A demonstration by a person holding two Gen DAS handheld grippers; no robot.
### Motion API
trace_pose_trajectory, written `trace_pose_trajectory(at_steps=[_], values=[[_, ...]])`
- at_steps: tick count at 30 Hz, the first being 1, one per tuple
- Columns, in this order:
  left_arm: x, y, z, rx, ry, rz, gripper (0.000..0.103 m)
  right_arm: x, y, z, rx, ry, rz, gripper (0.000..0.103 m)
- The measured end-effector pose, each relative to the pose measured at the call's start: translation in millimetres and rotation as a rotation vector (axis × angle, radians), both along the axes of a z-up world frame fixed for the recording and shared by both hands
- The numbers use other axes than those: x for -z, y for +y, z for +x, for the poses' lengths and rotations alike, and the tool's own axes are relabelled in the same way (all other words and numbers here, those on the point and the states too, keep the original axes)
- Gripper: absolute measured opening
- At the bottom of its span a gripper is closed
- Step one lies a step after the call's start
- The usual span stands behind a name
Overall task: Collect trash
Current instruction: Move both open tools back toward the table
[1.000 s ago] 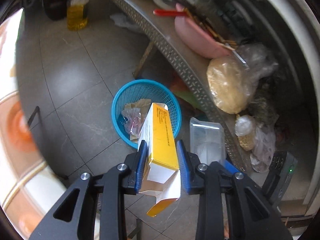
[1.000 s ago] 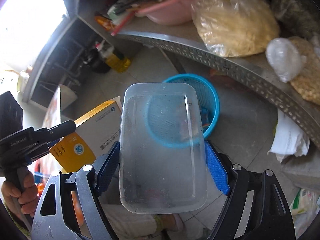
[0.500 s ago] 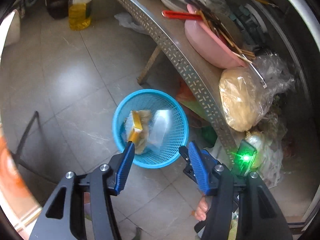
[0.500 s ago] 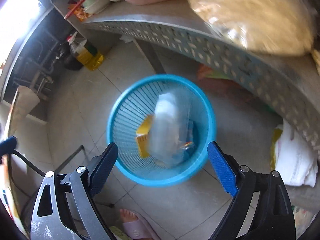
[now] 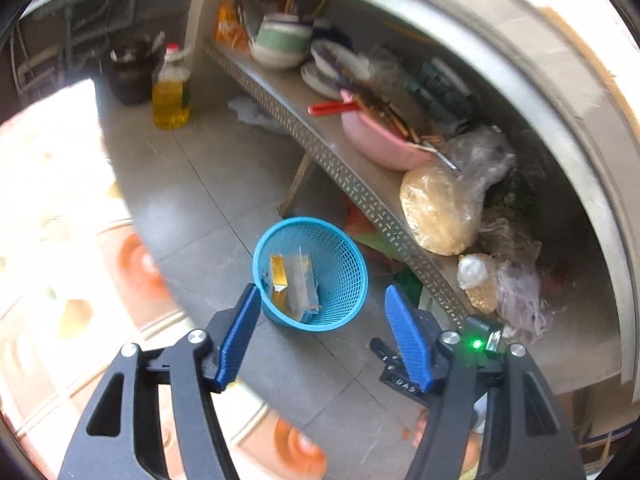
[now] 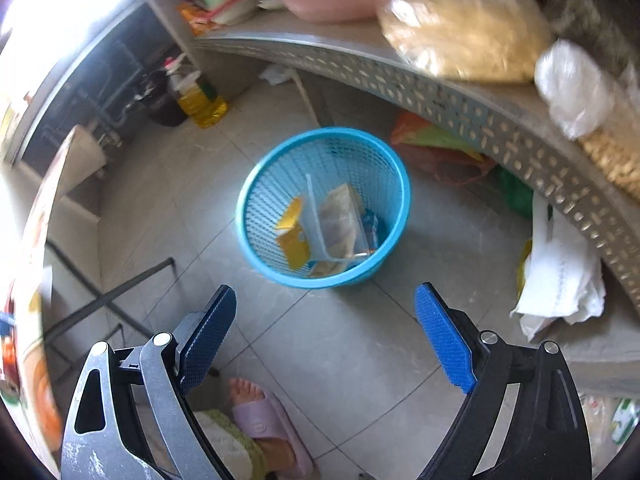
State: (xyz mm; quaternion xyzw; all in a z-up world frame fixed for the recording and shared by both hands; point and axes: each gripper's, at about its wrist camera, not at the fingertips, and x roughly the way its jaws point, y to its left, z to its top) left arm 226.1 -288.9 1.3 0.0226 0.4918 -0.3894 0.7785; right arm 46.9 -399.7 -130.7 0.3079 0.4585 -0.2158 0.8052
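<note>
1. We record the left gripper (image 5: pixel 320 336) with its jaws spread wide and nothing between them; the right gripper (image 6: pixel 324 336) is likewise spread and empty. Both hang above the tiled floor (image 6: pixel 352 344).
2. The trash lies inside the blue basket (image 6: pixel 256 184), which stands on the floor just beside the perforated metal shelf (image 5: pixel 360 184): a yellow carton (image 6: pixel 294 236) and a clear plastic tray (image 6: pixel 316 220), both tilted against the wall of the basket, over crumpled wrappers.
3. Handling, our judgement: the carton looks like thin card, light, stiff along its edges but crushable at the open flap; best pinched across its narrow faces.
4. The tray appears to be thin, smooth plastic, light and slippery, likely to flex; a hold across the rim should serve better than the flat panel.
5. The basket is open plastic mesh, round and tapered, probably light enough to tip if nudged.
6. A white crumpled bag (image 6: pixel 560 280) lies on the floor under the shelf; soft, to be gathered at a fold if it counts as trash.
</note>
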Motion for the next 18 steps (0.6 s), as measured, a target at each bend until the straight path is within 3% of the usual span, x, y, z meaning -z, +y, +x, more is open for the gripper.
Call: trace_pose_trajectory(at_steps=[6,11,18], values=[[-25,66,-40,-0.018,-0.136,-0.023,0.068,-60,34,6,-0.13,-0.127,-0.06,0.087],[-37,137,-64,-0.089,-0.18,-0.067,0.074,-99,71,13,-0.263,-0.217,-0.074,0.088],[-38,234,-104,-0.202,-0.285,-0.045,0.08,-130,118,27,-0.414,-0.291,-0.058,0.091]])
